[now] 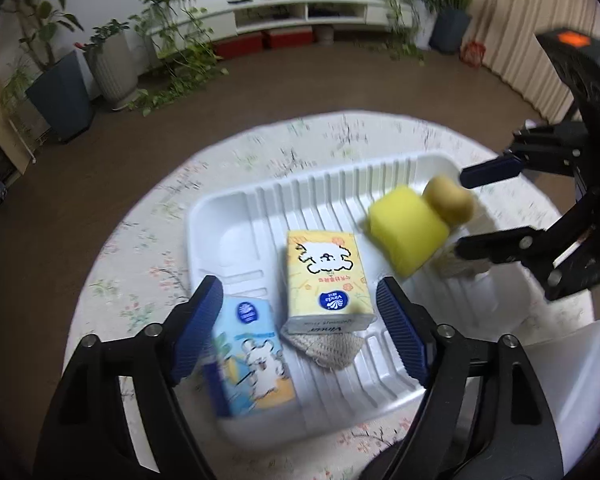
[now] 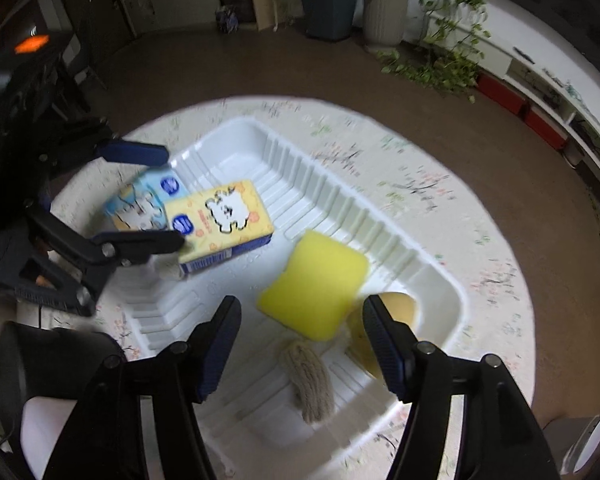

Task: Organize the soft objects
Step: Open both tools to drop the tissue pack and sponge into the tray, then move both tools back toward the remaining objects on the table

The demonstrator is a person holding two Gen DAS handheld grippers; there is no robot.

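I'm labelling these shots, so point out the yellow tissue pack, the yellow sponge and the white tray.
yellow tissue pack [image 1: 324, 272], left wrist view, on its printed top face.
yellow sponge [image 2: 316, 292], right wrist view, middle of its flat face.
white tray [image 1: 236, 240], left wrist view, on bare floor.

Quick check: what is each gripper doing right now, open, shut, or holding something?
Left gripper: open, holding nothing; the blue tissue pack lies below it in the white tray.
Right gripper: open, holding nothing; the yellow sponge lies free in the tray.

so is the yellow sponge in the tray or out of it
In. The yellow sponge lies inside the white tray, within its ribbed walls, leaning partly on a tan sponge. Neither gripper's fingers touch it.
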